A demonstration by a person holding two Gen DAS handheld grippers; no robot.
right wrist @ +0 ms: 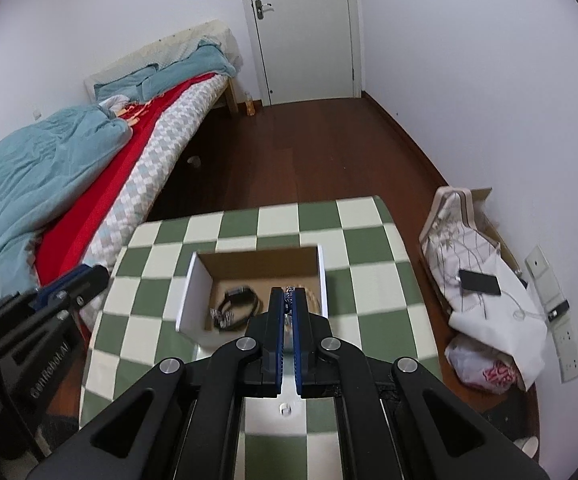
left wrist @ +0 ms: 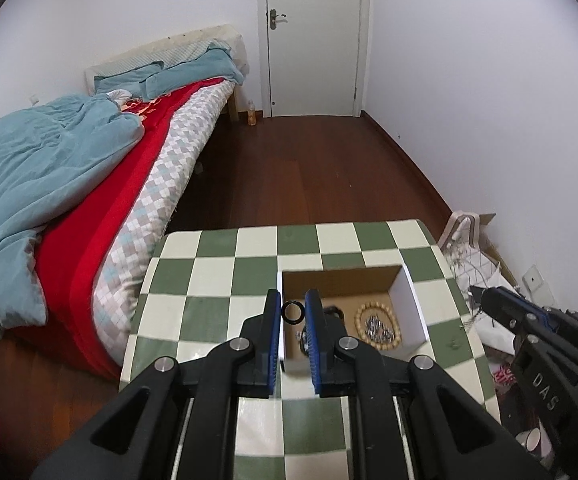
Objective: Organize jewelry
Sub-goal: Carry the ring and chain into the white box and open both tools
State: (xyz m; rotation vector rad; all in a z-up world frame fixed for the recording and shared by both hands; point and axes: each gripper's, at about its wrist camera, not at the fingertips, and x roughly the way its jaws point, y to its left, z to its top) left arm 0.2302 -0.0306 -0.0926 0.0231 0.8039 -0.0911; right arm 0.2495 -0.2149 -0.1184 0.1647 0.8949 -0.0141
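Note:
An open cardboard box (left wrist: 413,300) with white outer walls stands on a green-and-white checkered table (left wrist: 209,280). My left gripper (left wrist: 292,311) is shut on a small black ring (left wrist: 292,312), held over the box's left side. Inside lie a wooden bead bracelet (left wrist: 377,326) around silver jewelry. My right gripper (right wrist: 287,300) is shut on a small silvery chain piece (right wrist: 288,295) above the box (right wrist: 193,296). A black watch (right wrist: 239,300) and a silver clip piece (right wrist: 221,316) lie in the box. The right gripper also shows in the left wrist view (left wrist: 474,294).
A bed (left wrist: 89,184) with a teal quilt and red blanket stands left of the table. Dark wood floor (left wrist: 309,168) runs to a white door. Bags, a cushion and a phone (right wrist: 480,282) lie by the right wall. A small white object (right wrist: 285,409) sits on the table.

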